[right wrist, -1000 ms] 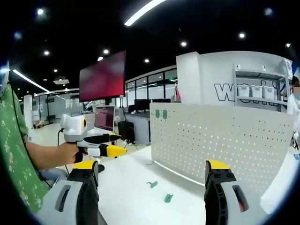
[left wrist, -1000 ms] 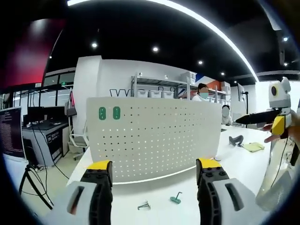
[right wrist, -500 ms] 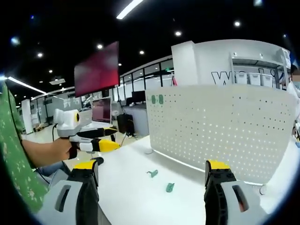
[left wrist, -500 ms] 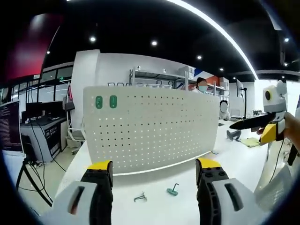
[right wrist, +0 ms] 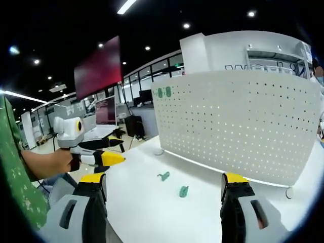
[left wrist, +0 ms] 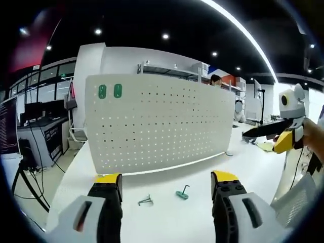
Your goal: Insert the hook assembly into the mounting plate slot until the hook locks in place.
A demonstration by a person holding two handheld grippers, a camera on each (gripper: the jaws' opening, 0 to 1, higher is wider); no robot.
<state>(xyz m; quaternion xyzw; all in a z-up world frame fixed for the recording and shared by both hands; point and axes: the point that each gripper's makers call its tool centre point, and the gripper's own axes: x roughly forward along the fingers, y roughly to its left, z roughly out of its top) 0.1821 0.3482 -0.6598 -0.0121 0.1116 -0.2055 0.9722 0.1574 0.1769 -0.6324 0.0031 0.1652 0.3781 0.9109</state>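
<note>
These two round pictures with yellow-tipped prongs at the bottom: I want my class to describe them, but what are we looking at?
A person holds a hand gripper in each hand, with a camera riding on each. The prongs are that gripper's own jaws, standing open and holding nothing. In the left gripper view the right gripper comes in from the right; in the right gripper view the left gripper shows at left. On the white table stands a perforated white board with two green pieces already on it. Before it lie a green hook and a grey metal hook.
</note>
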